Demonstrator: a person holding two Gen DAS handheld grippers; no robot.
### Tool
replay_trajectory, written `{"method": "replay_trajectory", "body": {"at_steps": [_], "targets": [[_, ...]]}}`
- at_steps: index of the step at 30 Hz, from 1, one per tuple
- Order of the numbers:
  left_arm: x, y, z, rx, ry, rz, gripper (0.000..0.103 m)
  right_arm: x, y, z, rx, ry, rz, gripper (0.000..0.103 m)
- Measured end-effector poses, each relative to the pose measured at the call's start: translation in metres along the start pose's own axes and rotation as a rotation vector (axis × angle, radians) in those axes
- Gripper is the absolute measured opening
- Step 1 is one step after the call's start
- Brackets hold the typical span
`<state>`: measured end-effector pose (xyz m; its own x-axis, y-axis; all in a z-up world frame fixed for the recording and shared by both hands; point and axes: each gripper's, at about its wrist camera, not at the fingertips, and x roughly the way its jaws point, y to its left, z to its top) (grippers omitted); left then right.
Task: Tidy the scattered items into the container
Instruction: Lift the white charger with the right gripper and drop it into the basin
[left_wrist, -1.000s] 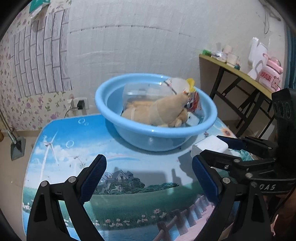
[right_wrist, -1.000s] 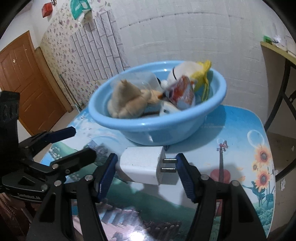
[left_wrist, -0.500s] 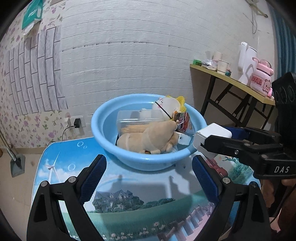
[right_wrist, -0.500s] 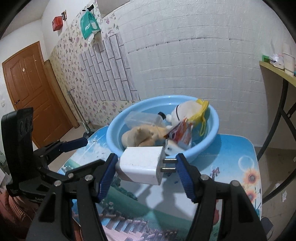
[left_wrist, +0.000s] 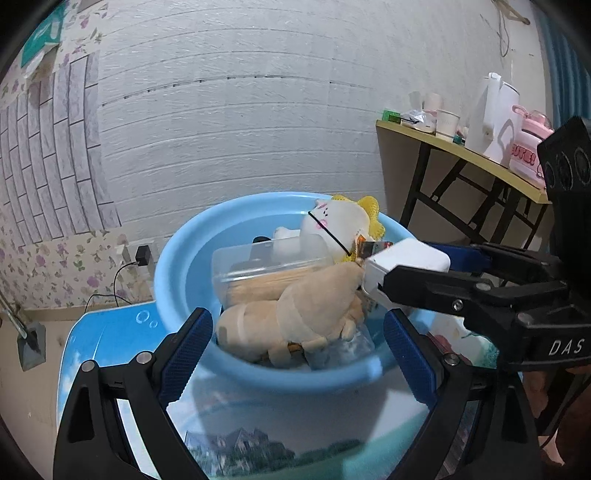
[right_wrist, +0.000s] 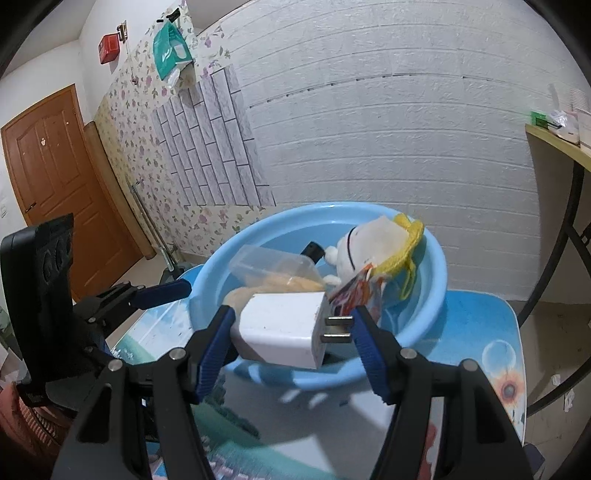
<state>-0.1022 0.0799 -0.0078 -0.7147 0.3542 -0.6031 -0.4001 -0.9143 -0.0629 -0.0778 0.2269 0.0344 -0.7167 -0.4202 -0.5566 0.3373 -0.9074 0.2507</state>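
**Charger held over basin rim; left claw empty**

Left wrist view. The left gripper stood wide apart with nothing between its blue pads; the near rim of the blue basin showed through the gap. In the basin lay a tan plush toy toward the near side, a clear plastic box behind it, and a white plush with yellow trim against the far-right wall. The right gripper reached in from the right of the basin, carrying the white charger over the right rim, close to the tan plush; whether they touched could not be told. Only this view showed a side table well right of the basin, bearing a white kettle and cups, and a wall socket with a black plug behind the basin's left side.

Right wrist view. The right gripper was clamped on the white charger, one pad on its body, the other at its two metal prongs, which the left view hid. The charger hung above the basin near rim. A red snack packet leaned just beyond the prongs, under the white plush. The left gripper sat left of the basin. Only here appeared a brown door, far left of the basin. The printed tabletop extended right of the basin.
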Motion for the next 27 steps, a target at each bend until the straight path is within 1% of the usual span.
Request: {"method": "replay_trajectory", "body": {"at_steps": [6,8,12,13,17,21,27], "targets": [[0.024,0.003,0.003,0.010,0.025,-0.004,0.094,0.019,-0.012,0.012,0.010,0.008,-0.012,0.064],[0.029,0.005,0.003,0.007,0.034,-0.006,0.094,0.026,-0.014,0.014,0.011,0.014,-0.015,0.064],[0.035,0.001,0.002,0.044,0.031,0.010,0.094,0.037,-0.015,0.013,-0.004,0.026,-0.040,0.064],[0.035,0.000,0.003,0.042,0.032,0.002,0.094,0.039,-0.016,0.013,-0.004,0.031,-0.045,0.065],[0.033,-0.001,0.004,0.053,0.028,0.010,0.094,0.049,-0.022,0.012,0.008,0.068,-0.075,0.066],[0.027,-0.004,0.004,0.056,0.023,0.007,0.094,0.046,-0.030,0.012,0.053,0.061,-0.050,0.066],[0.016,-0.002,0.002,0.028,0.030,0.017,0.094,0.040,-0.025,0.013,0.047,0.056,-0.060,0.067]]}}
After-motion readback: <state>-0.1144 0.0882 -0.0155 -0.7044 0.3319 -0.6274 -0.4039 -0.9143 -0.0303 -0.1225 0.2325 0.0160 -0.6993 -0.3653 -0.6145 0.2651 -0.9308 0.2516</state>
